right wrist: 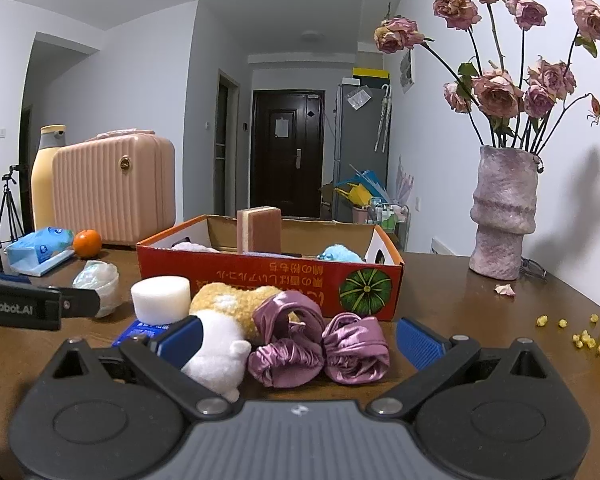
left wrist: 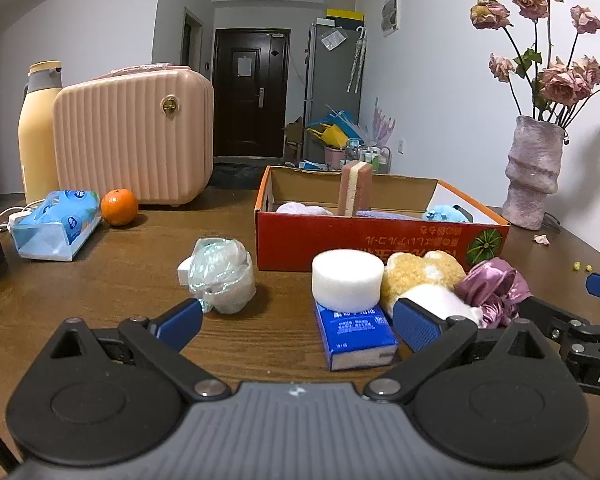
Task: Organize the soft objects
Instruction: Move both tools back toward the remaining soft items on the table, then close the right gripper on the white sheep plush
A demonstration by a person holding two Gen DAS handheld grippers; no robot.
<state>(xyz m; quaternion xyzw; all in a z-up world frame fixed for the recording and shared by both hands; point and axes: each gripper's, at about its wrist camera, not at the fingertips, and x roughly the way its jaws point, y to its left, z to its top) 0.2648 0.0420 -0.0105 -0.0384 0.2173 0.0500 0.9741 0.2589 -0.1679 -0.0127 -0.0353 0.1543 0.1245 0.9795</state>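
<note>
An open red cardboard box on the brown wooden desk held an upright pink-and-cream sponge, a white cloth and a blue plush toy. In front lay 2 purple satin scrunchies. Both the left gripper and right gripper had jaws spread, empty.
</note>
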